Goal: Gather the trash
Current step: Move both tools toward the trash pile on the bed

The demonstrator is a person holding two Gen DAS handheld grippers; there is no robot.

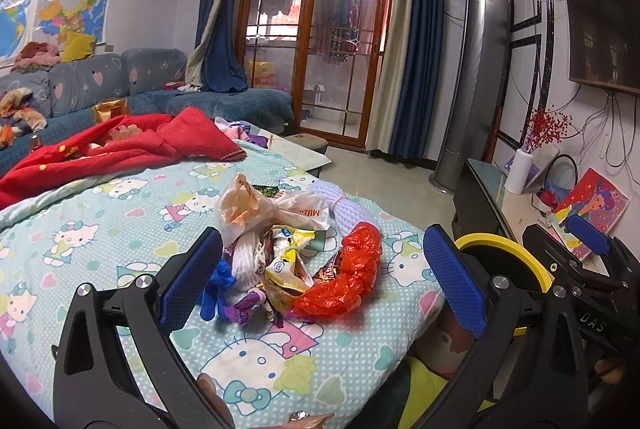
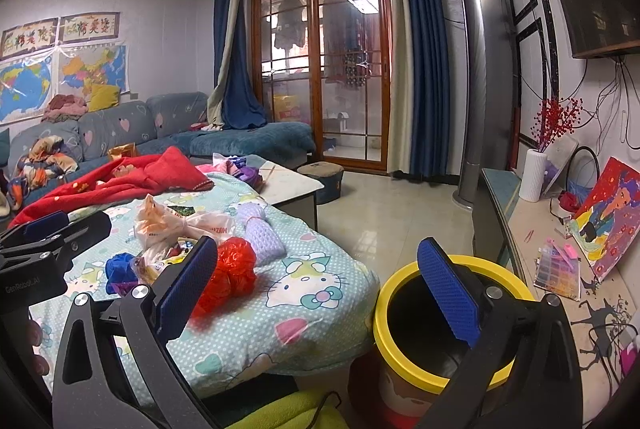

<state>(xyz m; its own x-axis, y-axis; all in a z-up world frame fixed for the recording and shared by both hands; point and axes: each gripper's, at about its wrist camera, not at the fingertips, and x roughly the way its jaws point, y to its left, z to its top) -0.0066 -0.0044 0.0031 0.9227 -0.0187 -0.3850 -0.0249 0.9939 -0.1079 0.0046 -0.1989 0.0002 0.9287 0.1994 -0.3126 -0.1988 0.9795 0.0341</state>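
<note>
A pile of trash lies on the cartoon-cat quilt (image 1: 92, 229). It holds a crumpled red plastic bag (image 1: 352, 277), a yellow snack wrapper (image 1: 286, 267), a blue glove (image 1: 214, 285), a knotted beige plastic bag (image 1: 248, 209) and a lavender foam net (image 1: 340, 203). My left gripper (image 1: 320, 277) is open just above the pile, its pads on either side, holding nothing. My right gripper (image 2: 318, 289) is open too, hanging empty between the quilt's edge and a yellow-rimmed bin (image 2: 382, 309) on the floor. The red bag (image 2: 232, 269) lies beside its left pad.
A red blanket (image 1: 120, 149) lies further back on the quilt. Behind it are a blue sofa (image 1: 100, 81) and a low table (image 2: 288, 181). A TV counter (image 2: 532, 229) with a vase and a painting runs along the right wall. Tiled floor (image 2: 380, 221) lies beyond the bin.
</note>
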